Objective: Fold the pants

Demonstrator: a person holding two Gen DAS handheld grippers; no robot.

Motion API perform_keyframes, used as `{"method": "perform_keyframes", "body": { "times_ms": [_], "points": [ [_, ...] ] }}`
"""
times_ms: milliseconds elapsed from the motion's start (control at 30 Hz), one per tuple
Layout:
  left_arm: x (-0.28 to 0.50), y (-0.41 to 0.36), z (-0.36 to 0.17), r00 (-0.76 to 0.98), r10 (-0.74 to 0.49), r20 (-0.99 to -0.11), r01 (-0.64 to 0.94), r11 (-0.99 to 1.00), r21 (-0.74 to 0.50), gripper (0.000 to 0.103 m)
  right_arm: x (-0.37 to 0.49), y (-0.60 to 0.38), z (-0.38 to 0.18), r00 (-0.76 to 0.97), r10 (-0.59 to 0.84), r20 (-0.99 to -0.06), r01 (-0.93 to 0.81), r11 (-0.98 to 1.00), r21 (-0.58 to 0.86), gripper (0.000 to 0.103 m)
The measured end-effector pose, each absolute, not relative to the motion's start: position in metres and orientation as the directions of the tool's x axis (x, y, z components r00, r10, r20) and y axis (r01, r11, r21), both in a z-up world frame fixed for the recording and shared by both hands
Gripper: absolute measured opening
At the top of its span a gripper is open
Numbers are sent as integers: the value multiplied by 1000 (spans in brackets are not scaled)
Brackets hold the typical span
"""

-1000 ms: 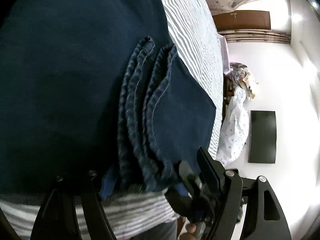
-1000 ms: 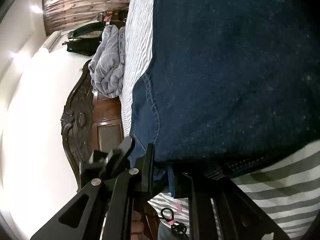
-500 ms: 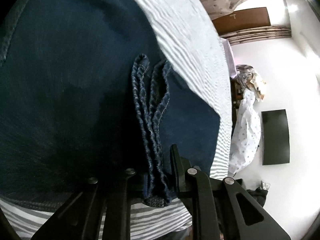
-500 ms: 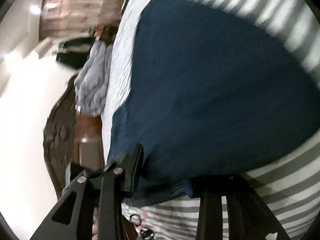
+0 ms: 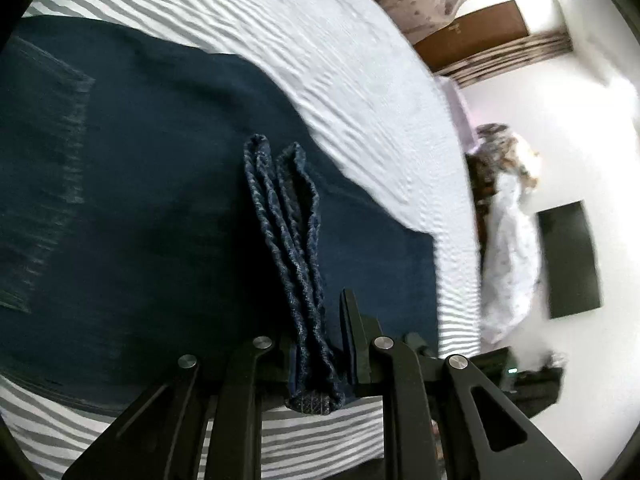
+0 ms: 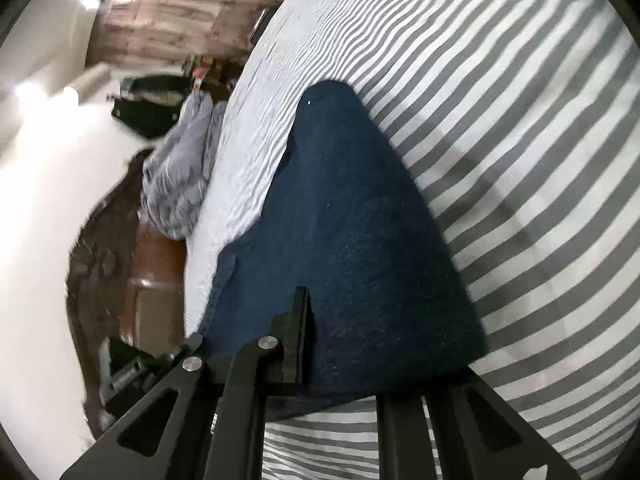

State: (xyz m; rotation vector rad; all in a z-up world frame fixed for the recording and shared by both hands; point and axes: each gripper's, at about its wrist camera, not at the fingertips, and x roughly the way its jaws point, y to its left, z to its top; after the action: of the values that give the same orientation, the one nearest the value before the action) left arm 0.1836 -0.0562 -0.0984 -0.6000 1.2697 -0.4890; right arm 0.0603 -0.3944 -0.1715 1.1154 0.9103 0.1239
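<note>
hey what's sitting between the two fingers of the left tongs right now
In the left wrist view, the stacked hem edges of the dark blue denim pants run between the left tongs, which are closed on them.

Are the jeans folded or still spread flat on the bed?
Folded: the jeans show stacked hems doubled over the dark denim, on the striped bed.

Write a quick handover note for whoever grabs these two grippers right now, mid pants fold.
Left gripper: shut on the stacked leg hems of the jeans, holding them bunched between its fingers.
Right gripper: shut on the jeans at their near edge; the cloth hides its right finger.
Jeans: dark blue denim lying on the striped bedsheet, already doubled over, with both gripped edges raised off it.
Done: legs laid together, first fold started.
Left: carry the held edge across, lay it flat, release, then smooth and probably fold once more.
</note>
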Motion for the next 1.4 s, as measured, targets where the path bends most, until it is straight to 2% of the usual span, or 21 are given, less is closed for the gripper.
{"method": "perform_keyframes", "body": {
  "times_ms": [167,267,433,533,567,600,767,833,867,1000,1067,1200,1400],
  "points": [
    [183,-46,-130,178,-559,-810,8,824,-567,18,63,-378,-188,572,526,-629,345,542,766,12],
    [180,-48,-135,184,-550,-815,26,831,-556,19,65,-377,-189,554,515,-655,353,567,744,14],
    [174,-61,-123,204,-483,-852,94,876,-474,25,64,-369,-170,487,492,-722,314,673,670,30],
    [168,-65,-109,233,-431,-872,135,902,-410,26,55,-364,-153,447,476,-757,266,738,620,43],
    [167,-65,-106,246,-417,-875,139,908,-394,26,51,-362,-149,432,473,-768,255,752,607,50],
    [165,-62,-102,263,-396,-880,145,918,-370,26,46,-361,-144,414,477,-775,236,766,597,51],
    [159,-59,-74,377,-351,-857,197,935,-296,26,28,-361,-114,371,522,-768,124,792,598,50],
    [158,-62,-60,421,-366,-830,227,929,-294,26,27,-361,-95,395,512,-763,68,811,581,46],
    [160,-65,-56,430,-375,-821,241,924,-296,26,28,-363,-85,423,490,-763,44,829,557,42],
    [177,-95,-50,445,-398,-802,298,910,-287,30,63,-375,-56,553,341,-760,21,906,422,41],
    [188,-107,-57,439,-407,-801,306,906,-292,30,87,-383,-57,576,306,-758,41,915,400,40],
    [208,-123,-78,419,-393,-819,302,911,-282,30,135,-393,-76,559,245,-792,106,926,361,31],
    [237,-130,-119,410,-253,-876,244,956,-162,30,176,-396,-114,495,85,-864,143,974,178,28]
  ]
}}
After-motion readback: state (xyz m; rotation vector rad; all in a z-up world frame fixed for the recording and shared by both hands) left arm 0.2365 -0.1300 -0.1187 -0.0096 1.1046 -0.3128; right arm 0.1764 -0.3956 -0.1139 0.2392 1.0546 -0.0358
